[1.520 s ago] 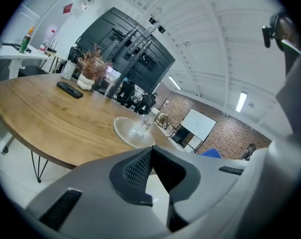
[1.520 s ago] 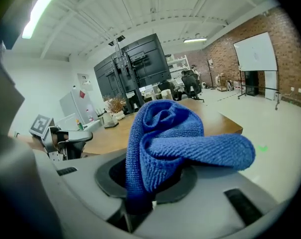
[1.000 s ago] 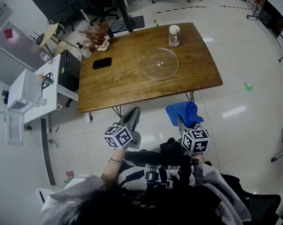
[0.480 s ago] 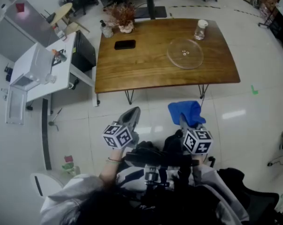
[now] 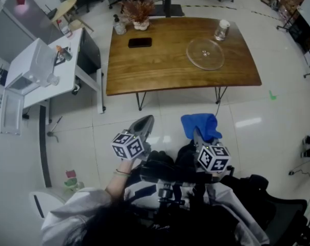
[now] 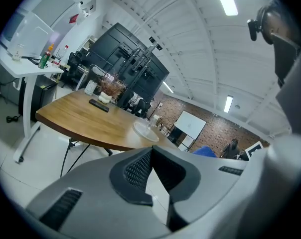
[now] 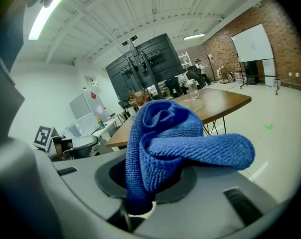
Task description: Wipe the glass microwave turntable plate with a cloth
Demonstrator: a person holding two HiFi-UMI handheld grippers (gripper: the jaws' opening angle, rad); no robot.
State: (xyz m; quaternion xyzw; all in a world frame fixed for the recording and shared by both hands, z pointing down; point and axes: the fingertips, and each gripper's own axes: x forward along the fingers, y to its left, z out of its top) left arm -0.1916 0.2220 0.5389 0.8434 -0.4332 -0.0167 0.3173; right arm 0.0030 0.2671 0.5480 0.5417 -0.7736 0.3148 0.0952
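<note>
Both tongs hang low in the head view, over pale floor tiles and well short of the table. At lower left of centre, the left tongs point(image 5: 145, 120) point up the frame; in the left gripper view their ribbed pads meet at the tip with nothing between them point(image 6: 150, 151). Just to the right, the right tongs point(image 5: 197, 133) are clamped on a blue cloth point(image 5: 198, 123), which in the right gripper view bunches up out of the jaws and flops over to the right point(image 7: 170, 133). Higher in the head view, at far left, a white side desk point(image 5: 68, 76) carries a white appliance point(image 5: 31, 65). The wooden table point(image 5: 160, 68) fills the upper middle. On it a black phone point(image 5: 139, 42) lies left of centre near the far edge, with a small bottle point(image 5: 118, 27) and a dried plant point(image 5: 138, 10) beyond it. The glass turntable plate point(image 5: 205, 54) lies flat on the right half of the table, apart from both tongs, and a glass jar point(image 5: 221, 30) stands just beyond it toward the upper right. A green mark point(image 5: 271, 94) shows on the floor to the right of the table.
</note>
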